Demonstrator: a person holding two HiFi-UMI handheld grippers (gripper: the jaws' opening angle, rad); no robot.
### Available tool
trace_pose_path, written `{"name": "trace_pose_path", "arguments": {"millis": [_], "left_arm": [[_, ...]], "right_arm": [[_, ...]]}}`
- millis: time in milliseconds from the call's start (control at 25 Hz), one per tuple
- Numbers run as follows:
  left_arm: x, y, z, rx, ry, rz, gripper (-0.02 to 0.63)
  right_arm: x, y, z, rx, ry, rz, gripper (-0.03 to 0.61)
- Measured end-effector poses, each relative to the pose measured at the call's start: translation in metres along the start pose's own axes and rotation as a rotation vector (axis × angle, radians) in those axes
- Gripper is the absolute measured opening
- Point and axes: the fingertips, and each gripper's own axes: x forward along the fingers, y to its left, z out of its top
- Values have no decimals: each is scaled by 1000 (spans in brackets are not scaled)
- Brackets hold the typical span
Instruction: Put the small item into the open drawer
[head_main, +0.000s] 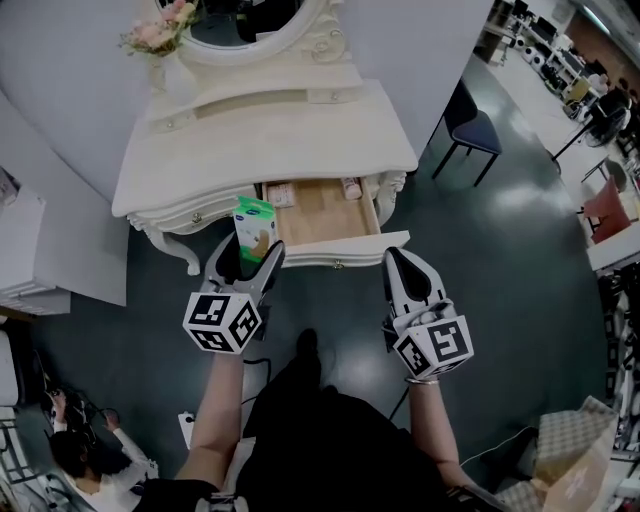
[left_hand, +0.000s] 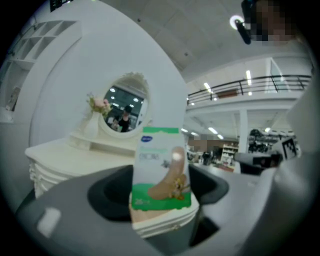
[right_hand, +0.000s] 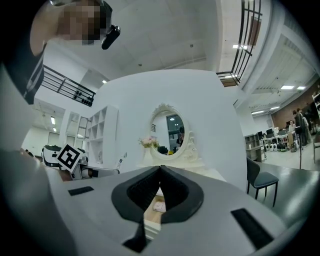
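Note:
My left gripper is shut on a small green and white plaster box, which stands upright between its jaws. The box hangs just before the left front corner of the open wooden drawer. The left gripper view shows the box close up, pinched by its lower part, with the dressing table behind it. My right gripper is shut and holds nothing; it points at the drawer's white front panel near the right end. Small flat items lie at the back of the drawer. In the right gripper view the jaws meet at the tips.
The drawer belongs to a cream dressing table with an oval mirror and a vase of pink flowers. A dark blue chair stands to the right. A white cabinet is on the left, and a person sits on the floor at the lower left.

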Motion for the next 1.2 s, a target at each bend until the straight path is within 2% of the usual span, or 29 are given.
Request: {"name": "trace_pose_path", "arguments": {"millis": [560,920,1200], "left_arm": [[90,33,24,52,23,-116,347],[129,33,23,104,59,-180,347],[166,24,23,152,85,-238,347]], "right_arm": [[75,-39,5,-4,5,-92,-3],[84,-60,10,-11,-10,-153,-3],[91,-93,17,-10,-29,-195,-3]]}}
